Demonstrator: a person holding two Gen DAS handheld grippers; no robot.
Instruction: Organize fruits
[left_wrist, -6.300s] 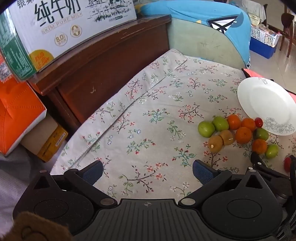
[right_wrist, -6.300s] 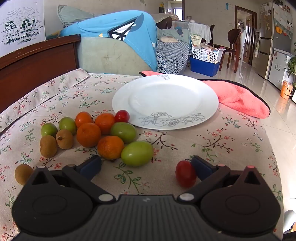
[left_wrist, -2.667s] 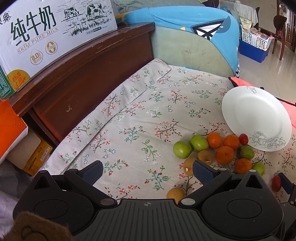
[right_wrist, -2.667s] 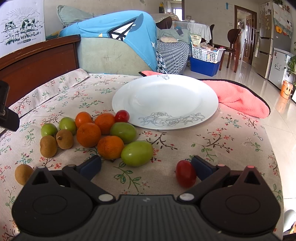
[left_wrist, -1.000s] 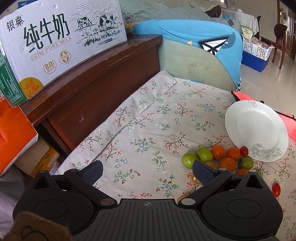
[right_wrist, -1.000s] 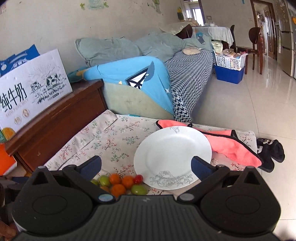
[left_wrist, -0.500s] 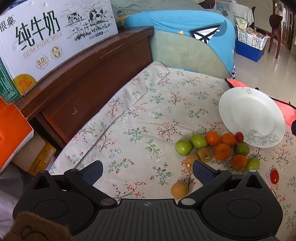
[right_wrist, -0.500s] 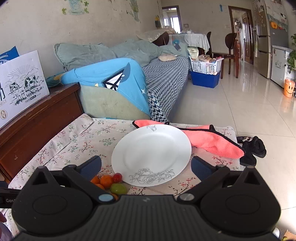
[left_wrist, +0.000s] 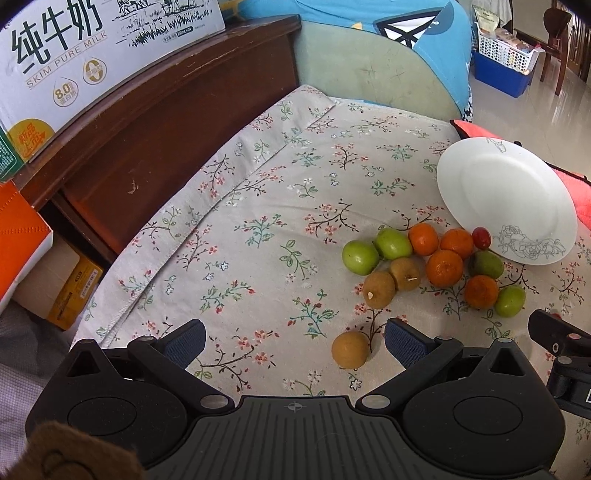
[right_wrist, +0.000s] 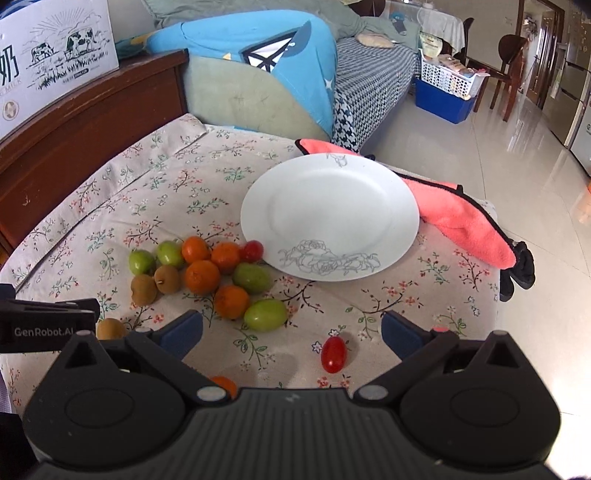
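Both grippers hang over the flowered tablecloth (right_wrist: 229, 162) with fingers spread wide and nothing between them. The right gripper (right_wrist: 291, 326) looks down on a lone cherry tomato (right_wrist: 333, 353) near the cloth's front edge; the left gripper (left_wrist: 293, 338) has a stray brown fruit (left_wrist: 349, 349) just inside its right finger. The remaining oranges, green and brown fruits cluster against the near rim of the bare white plate (right_wrist: 369, 184) (which sits toward the right edge, partly over a pink towel (right_wrist: 465, 218)). I'd centre the tomato between the pads, close gently since it likely bruises, and lift clear before crossing the rim.
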